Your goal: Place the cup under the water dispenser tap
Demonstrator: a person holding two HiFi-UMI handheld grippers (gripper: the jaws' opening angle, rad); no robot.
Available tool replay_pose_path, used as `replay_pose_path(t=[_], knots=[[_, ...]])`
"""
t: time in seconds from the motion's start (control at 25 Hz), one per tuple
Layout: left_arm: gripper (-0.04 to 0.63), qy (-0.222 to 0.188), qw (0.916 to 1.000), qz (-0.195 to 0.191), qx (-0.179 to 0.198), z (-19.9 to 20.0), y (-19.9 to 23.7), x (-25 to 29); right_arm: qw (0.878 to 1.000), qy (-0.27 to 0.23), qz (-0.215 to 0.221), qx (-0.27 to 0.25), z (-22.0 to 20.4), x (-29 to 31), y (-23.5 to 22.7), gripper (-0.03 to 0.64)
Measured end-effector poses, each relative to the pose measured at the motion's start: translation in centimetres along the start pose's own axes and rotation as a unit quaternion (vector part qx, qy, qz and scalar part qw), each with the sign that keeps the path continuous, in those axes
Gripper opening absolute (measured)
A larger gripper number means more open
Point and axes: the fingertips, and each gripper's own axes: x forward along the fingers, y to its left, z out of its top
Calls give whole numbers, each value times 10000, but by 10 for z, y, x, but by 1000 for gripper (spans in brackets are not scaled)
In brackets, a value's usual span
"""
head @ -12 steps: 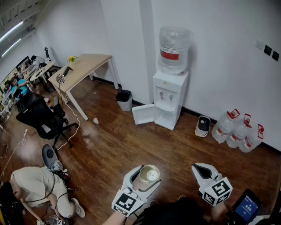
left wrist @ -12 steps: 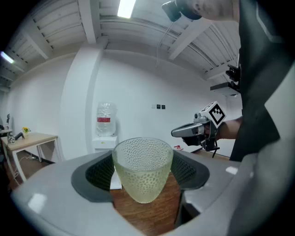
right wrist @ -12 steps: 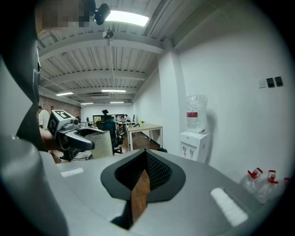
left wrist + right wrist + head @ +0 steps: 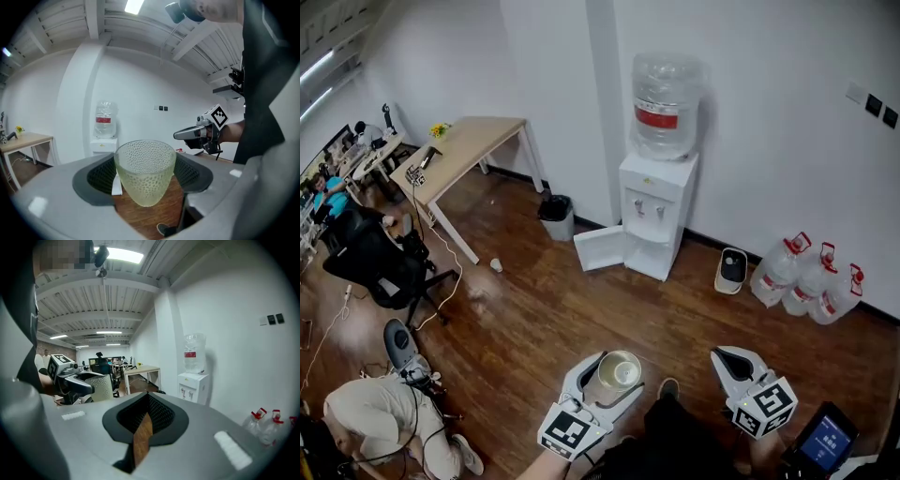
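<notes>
A dimpled, pale yellow-green glass cup (image 4: 620,370) (image 4: 145,171) stands upright between the jaws of my left gripper (image 4: 621,373) (image 4: 145,165), which is shut on it low at the front of the head view. My right gripper (image 4: 734,361) (image 4: 147,395) hangs to its right, shut and empty, with only a slit of floor showing between its pads. The white water dispenser (image 4: 656,216) (image 4: 104,140) (image 4: 192,383) stands against the far wall with a large bottle (image 4: 666,105) on top. Its two taps (image 4: 649,207) sit above an alcove, well ahead of both grippers.
The dispenser's lower door (image 4: 600,248) hangs open to the left. A black bin (image 4: 556,216) and a wooden desk (image 4: 459,150) are further left, three water jugs (image 4: 811,281) and a small white unit (image 4: 732,269) to the right. A person (image 4: 384,412) crouches at lower left beside an office chair (image 4: 375,262).
The room has slid slightly left and down in the head view, and a shoe now shows between the grippers. Both grippers keep their places in the view, cup still held.
</notes>
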Motion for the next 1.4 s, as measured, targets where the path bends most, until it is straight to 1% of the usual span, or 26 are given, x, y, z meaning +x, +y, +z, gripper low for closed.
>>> replay_pose_path(t=[0.16, 0.36, 0.48, 0.64, 0.8, 0.92, 1.08, 1.28, 1.4], knots=[[268, -95, 9999, 67, -6, 14, 23, 36, 9999, -53, 91, 119, 8, 28, -39, 2], [268, 178, 9997, 156, -32, 21, 59, 90, 9996, -33, 257, 95, 24, 62, -89, 2], [268, 121, 9998, 153, 5, 28, 78, 126, 9995, -33, 319, 71, 30, 78, -124, 2], [268, 215, 9995, 169, -158, 24, 100, 169, 9986, 36, 512, 106, 27, 98, -161, 2], [268, 316, 9987, 248, -304, 19, 131, 209, 9981, 115, 562, 224, 24, 129, -192, 2], [268, 363, 9987, 249, -245, 18, 149, 232, 9976, 142, 607, 296, 28, 151, -205, 2], [268, 416, 9985, 132, -324, 9, 185, 265, 9980, 240, 494, 324, 32, 192, -232, 2], [268, 429, 9987, -44, -288, 2, 246, 295, 9985, 378, 285, 266, 50, 242, -255, 2], [268, 484, 9975, -163, -488, -6, 281, 317, 9987, 431, 155, 224, 61, 272, -272, 2]])
